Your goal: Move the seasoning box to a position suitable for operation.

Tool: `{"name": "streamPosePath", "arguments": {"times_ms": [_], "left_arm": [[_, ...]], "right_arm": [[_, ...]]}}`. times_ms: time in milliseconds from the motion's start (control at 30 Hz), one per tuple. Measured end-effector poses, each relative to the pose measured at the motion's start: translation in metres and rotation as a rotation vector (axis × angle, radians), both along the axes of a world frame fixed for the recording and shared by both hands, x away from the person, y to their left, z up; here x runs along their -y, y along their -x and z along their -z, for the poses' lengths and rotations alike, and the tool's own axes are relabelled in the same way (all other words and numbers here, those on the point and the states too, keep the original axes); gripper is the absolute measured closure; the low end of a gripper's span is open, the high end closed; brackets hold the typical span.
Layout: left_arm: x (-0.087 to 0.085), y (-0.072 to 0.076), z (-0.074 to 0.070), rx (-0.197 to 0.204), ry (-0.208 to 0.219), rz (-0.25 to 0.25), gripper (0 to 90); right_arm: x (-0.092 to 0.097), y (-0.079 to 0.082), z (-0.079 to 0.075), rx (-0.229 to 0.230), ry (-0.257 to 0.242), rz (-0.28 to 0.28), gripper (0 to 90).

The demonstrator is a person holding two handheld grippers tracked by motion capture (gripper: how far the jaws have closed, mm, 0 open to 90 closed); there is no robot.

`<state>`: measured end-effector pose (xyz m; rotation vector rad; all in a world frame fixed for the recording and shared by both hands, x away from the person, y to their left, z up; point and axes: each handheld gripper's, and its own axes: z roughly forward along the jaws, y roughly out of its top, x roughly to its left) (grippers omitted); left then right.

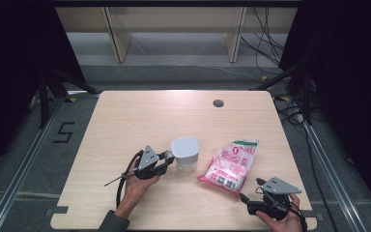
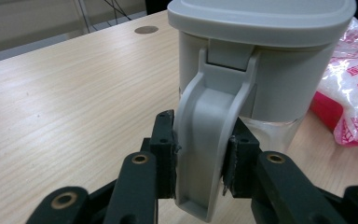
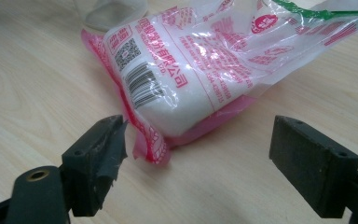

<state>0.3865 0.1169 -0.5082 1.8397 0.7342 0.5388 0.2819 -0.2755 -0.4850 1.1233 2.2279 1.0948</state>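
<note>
A pale wooden worktop point(image 1: 125, 121) fills the middle of the high view, its upper half bare; a grey-lidded container point(image 1: 185, 153) stands at centre, well inside every edge; the left hand-held gripper point(image 1: 166, 158) is clamped on its grey handle point(image 2: 209, 140); the right hand-held gripper point(image 1: 245, 199), jaws wide and holding nothing, sits at the lower right near the front edge, just short of a clear bag point(image 1: 228, 166) printed with red Chinese characters, a barcode point(image 3: 142, 84) and a QR code.

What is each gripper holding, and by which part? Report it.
The left gripper is clamped on the grey handle of the lidded container. The right gripper is open, holding nothing; the plastic bag lies just ahead.
</note>
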Motion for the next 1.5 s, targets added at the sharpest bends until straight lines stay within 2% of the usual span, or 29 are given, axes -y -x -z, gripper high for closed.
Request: {"name": "streamPosePath", "arguments": {"times_ms": [33,67,233,267,300,400,467,533,567,600,700,800,833,867,1033,1167,1233,1267,1300,1367,1400,1500], "left_arm": [[0.000,0.000,0.001,-0.008,0.008,-0.012,69.4],[0.001,-0.003,0.002,-0.006,0.014,-0.015,69.4],[0.007,-0.007,0.000,0.005,-0.019,-0.037,70.1],[0.008,-0.007,0.000,-0.004,-0.015,-0.050,70.2],[0.009,-0.009,0.000,-0.001,-0.022,-0.051,70.3],[0.013,-0.009,0.000,0.004,-0.042,-0.082,70.9],[0.013,-0.010,0.000,0.006,-0.037,-0.079,71.1],[0.013,-0.011,0.001,0.004,-0.017,-0.072,71.3],[0.013,-0.012,0.002,0.003,-0.009,-0.070,71.4],[0.012,-0.013,0.002,0.010,-0.011,-0.063,71.4],[0.013,-0.013,0.003,0.008,-0.001,-0.052,71.5],[0.013,-0.011,0.003,0.003,0.004,-0.032,71.3],[0.013,-0.010,0.002,0.006,-0.006,-0.027,71.3],[0.014,-0.009,0.002,0.002,-0.006,-0.026,71.3],[0.013,-0.010,0.003,0.006,0.004,-0.009,71.2],[0.013,-0.011,0.003,-0.005,0.010,-0.011,70.8],[0.012,-0.011,0.003,-0.011,-0.003,-0.006,68.2],[0.010,-0.010,0.002,-0.021,-0.007,-0.004,64.0],[0.009,-0.010,0.002,-0.029,0.007,-0.007,64.0],[0.005,-0.009,0.001,-0.058,0.026,0.003,54.0],[0.003,-0.006,0.000,-0.068,0.033,0.009,54.0],[-0.002,-0.001,-0.005,-0.075,0.012,0.003,40.8]], "right_arm": [[-0.002,0.002,0.000,-0.019,-0.019,0.008,19.3],[-0.002,0.002,0.000,-0.019,-0.019,0.008,19.3],[-0.003,0.003,-0.002,-0.043,-0.025,0.011,19.6],[-0.003,0.004,-0.002,-0.043,-0.022,0.019,19.6],[0.000,0.001,-0.001,0.003,0.006,-0.005,19.6],[0.000,0.001,-0.002,-0.012,-0.011,-0.012,19.7],[0.001,0.000,-0.001,0.006,-0.006,-0.013,19.7],[0.000,0.001,-0.001,-0.009,-0.004,-0.009,19.7],[-0.001,0.003,-0.001,-0.031,-0.014,0.010,19.7],[-0.001,0.003,-0.001,-0.031,-0.014,0.010,19.7],[0.001,0.000,0.000,-0.013,-0.022,-0.013,19.7],[0.001,0.001,-0.001,-0.009,-0.015,-0.004,19.7],[0.001,0.001,-0.001,-0.010,-0.015,-0.005,19.8],[0.001,0.000,0.000,-0.012,-0.031,-0.010,19.7],[0.001,0.001,-0.001,-0.015,-0.024,-0.004,19.7],[0.002,0.000,-0.001,0.008,-0.009,-0.005,19.8],[0.002,0.000,-0.001,0.004,-0.016,-0.014,19.7],[0.001,0.001,-0.001,-0.008,-0.021,-0.010,19.8],[0.001,0.001,-0.001,-0.008,-0.021,-0.010,19.8],[0.002,0.001,-0.001,-0.001,-0.019,0.005,19.8],[0.002,0.001,-0.001,-0.001,-0.019,0.005,19.8],[0.002,0.000,-0.001,0.008,-0.007,-0.006,19.7]]}}
